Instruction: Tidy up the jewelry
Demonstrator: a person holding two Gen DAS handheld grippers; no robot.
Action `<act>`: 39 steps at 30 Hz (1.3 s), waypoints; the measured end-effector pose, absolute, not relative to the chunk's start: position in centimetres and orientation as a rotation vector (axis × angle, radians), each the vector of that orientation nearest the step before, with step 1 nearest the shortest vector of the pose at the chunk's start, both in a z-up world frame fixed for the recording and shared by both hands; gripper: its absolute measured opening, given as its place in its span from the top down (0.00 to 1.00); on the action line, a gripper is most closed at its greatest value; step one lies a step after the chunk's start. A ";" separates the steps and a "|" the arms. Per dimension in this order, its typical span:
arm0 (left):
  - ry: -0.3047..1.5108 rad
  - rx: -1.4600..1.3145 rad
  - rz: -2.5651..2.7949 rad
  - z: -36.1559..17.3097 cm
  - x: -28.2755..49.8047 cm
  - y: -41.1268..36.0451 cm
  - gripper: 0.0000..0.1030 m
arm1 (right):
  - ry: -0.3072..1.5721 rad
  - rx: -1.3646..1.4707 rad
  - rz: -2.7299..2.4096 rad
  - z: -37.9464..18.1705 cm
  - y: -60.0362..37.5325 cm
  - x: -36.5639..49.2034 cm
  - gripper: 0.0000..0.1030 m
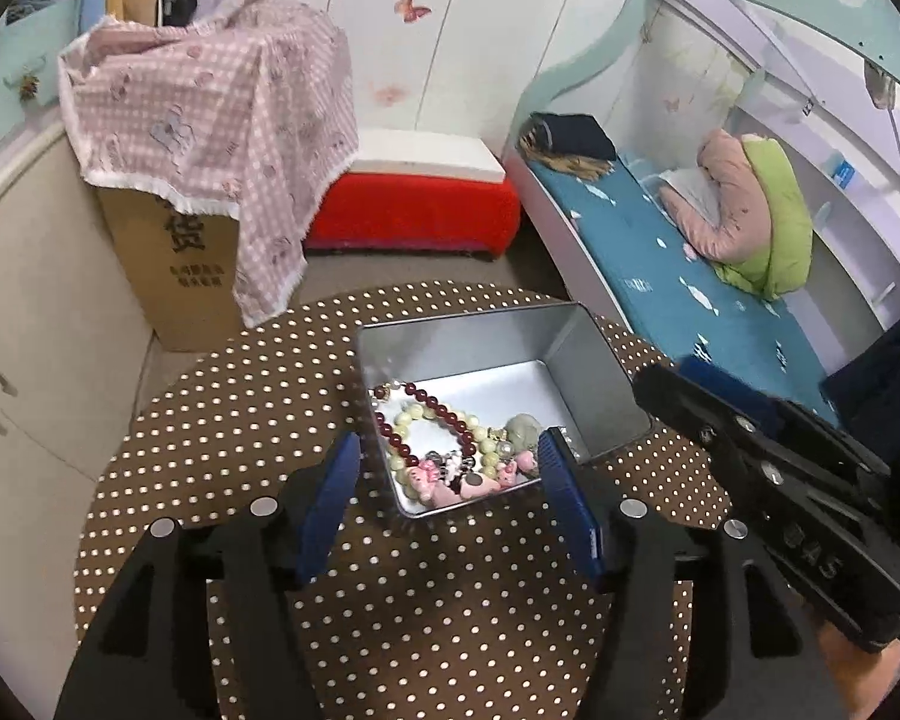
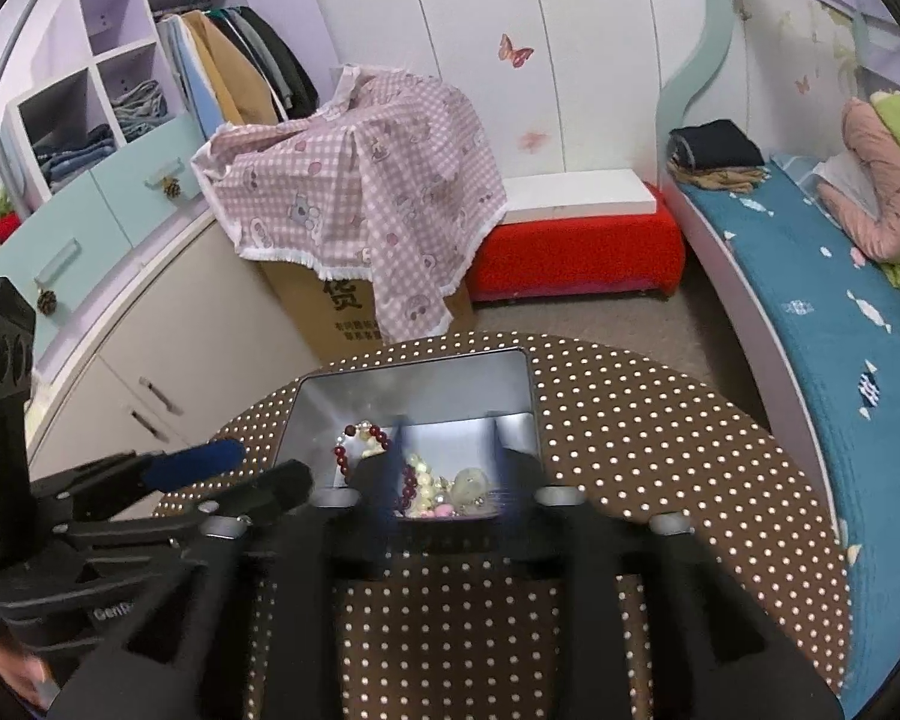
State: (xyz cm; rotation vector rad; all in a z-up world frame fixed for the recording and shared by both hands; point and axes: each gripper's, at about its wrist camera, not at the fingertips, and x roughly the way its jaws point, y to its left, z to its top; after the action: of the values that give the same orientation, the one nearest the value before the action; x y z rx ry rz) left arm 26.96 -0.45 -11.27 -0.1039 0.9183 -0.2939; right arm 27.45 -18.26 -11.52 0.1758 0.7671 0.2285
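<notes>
An open silver tin (image 1: 576,360) (image 2: 414,369) stands on the round table under a brown dotted cloth (image 1: 240,420) (image 2: 642,450). Inside lie a dark red bead bracelet (image 1: 388,427) (image 2: 338,453), a cream bead bracelet (image 1: 444,414), pink charms (image 1: 444,483) and a grey-green pendant (image 1: 522,429) (image 2: 473,483). My left gripper (image 1: 450,438) is open, its blue pads either side of the tin's near corner, nothing between them. My right gripper (image 2: 450,471), blurred, hangs open over the tin's near edge and holds nothing. Each gripper shows in the other's view: the right one (image 1: 750,450), the left one (image 2: 198,462).
Behind the table stands a cardboard box (image 1: 174,264) draped with a pink checked cloth (image 2: 360,180). A red stool (image 1: 414,210) sits against the wall. A bed with a blue cover (image 2: 810,312) runs along the right, and a cream cabinet (image 1: 30,330) along the left.
</notes>
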 end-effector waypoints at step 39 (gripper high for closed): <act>0.402 -0.003 -0.118 -0.4 5.2 2.7 0.14 | 0.378 -0.033 0.202 0.2 -15.3 4.1 0.19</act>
State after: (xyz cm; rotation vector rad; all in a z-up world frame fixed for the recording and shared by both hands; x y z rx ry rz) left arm 5.19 2.69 -0.43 -0.0028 0.4020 -0.1181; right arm 4.10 -15.26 0.21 -0.0334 0.3785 0.2023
